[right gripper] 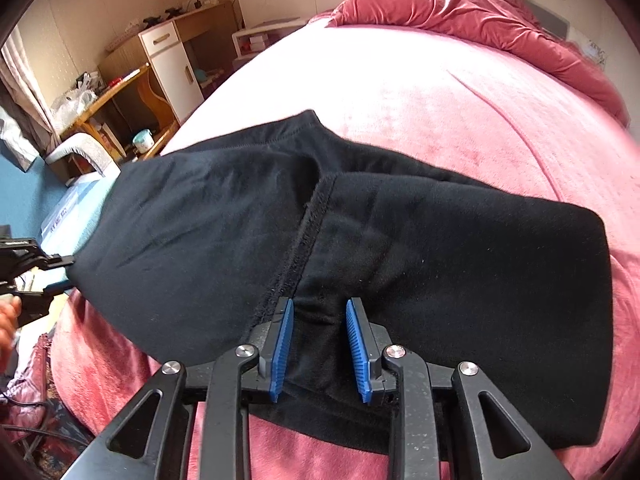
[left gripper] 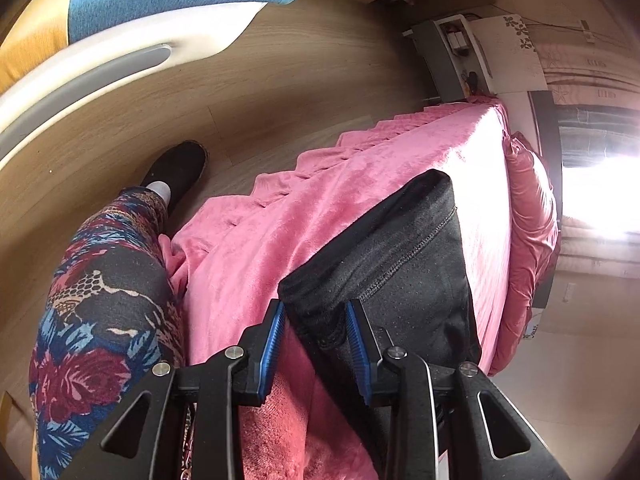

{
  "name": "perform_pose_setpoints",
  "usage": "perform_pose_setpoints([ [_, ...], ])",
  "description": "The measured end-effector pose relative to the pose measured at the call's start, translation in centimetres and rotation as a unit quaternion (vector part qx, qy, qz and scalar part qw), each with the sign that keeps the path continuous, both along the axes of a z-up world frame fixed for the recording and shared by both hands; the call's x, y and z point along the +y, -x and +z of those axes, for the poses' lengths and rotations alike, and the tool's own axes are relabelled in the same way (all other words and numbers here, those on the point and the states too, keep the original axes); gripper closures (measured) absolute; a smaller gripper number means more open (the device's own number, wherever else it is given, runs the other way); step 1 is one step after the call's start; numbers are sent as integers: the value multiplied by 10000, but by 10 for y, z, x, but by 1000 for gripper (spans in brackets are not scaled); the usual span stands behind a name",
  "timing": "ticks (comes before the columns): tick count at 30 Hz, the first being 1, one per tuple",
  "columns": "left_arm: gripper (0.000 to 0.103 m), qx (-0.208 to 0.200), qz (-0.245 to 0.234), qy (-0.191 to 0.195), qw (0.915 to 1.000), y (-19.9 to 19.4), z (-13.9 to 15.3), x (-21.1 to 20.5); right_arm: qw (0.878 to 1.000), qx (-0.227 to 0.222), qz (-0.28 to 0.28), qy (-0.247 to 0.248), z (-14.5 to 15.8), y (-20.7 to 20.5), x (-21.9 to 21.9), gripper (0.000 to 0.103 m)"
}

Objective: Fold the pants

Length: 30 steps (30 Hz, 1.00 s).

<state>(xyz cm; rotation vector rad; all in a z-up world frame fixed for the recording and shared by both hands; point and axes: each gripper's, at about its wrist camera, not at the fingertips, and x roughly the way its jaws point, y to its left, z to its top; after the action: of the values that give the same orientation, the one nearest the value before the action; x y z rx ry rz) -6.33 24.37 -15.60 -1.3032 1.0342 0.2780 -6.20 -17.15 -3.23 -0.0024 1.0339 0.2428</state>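
Right wrist view: black pants folded on the pink bed cover; right gripper jaws parted around the near hem. Left gripper straddles the pants' left end, pads apart.

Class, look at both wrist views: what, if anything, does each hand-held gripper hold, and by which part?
Black pants lie between both pairs of jaws: the left hand-held gripper at their outer edge, the right hand-held gripper at the near edge by the seam. Whether the pads press cannot be told.

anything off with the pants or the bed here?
Mostly fine. The black pants lie folded on the pink bedspread, but their left end hangs past the bed's edge, at the left tongs. The folded-over layer sits slightly askew. No damage visible.
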Motion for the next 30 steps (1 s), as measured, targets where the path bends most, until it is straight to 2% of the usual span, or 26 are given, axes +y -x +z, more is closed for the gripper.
perform_pose_setpoints([
  [12,71,37,22,6,10000,-4,-7,1,9999,8,104,-62,4,11,8,74],
  [19,71,16,-23,-112,9999,-11,-6,-1,9996,197,-16,-209,-5,8,1,63],
  [24,88,-201,-283,-517,9981,-16,6,-6,9987,340,-96,-358,-12,4,-5,59],
  [26,89,-308,-379,-726,9962,-18,17,-9,9986,358,-109,-387,-13,4,-6,57],
  [30,90,-1022,-733,-1087,9861,-24,56,-25,9988,304,-61,-389,-6,3,-9,56],
])
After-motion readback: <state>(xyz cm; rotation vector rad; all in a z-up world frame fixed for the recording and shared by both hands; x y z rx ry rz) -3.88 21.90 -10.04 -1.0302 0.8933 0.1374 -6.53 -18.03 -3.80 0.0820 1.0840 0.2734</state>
